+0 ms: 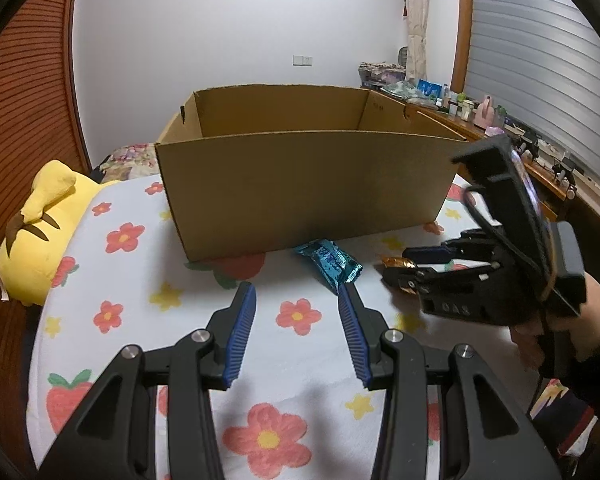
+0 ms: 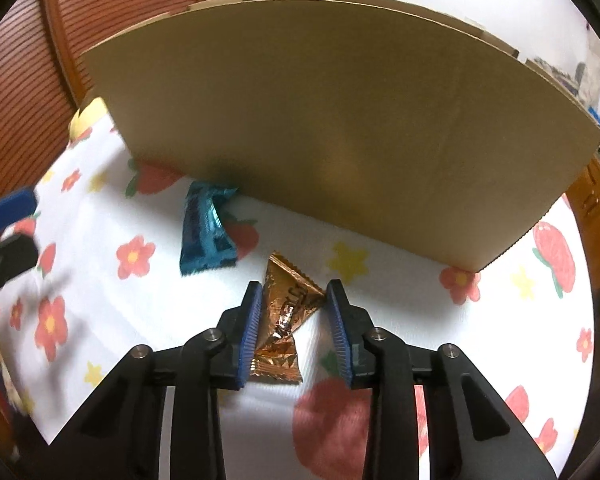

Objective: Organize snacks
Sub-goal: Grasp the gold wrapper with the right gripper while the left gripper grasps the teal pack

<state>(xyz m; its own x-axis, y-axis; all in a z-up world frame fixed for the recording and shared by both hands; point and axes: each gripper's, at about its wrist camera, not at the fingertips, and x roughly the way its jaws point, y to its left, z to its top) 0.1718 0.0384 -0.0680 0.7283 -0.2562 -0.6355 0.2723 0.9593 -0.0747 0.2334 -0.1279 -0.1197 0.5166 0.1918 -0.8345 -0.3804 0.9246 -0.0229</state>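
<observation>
Two snacks lie before the cardboard box (image 1: 300,184): a blue packet (image 1: 330,265) and, at its 3 o'clock, a gold packet (image 2: 282,320). The right gripper (image 2: 294,296) straddles the gold packet with jaws apart; the left gripper (image 1: 296,296) gapes empty.

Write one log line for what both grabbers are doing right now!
left gripper: open, empty, behind blue snack | right gripper: open, straddling gold snack | cardboard box: snacks outside

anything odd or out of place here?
Nothing damaged or spilled. Two snacks lie loose on the floral sheet outside the cardboard box: a blue packet and a twisted, crumpled copper packet between the open right tool.
</observation>
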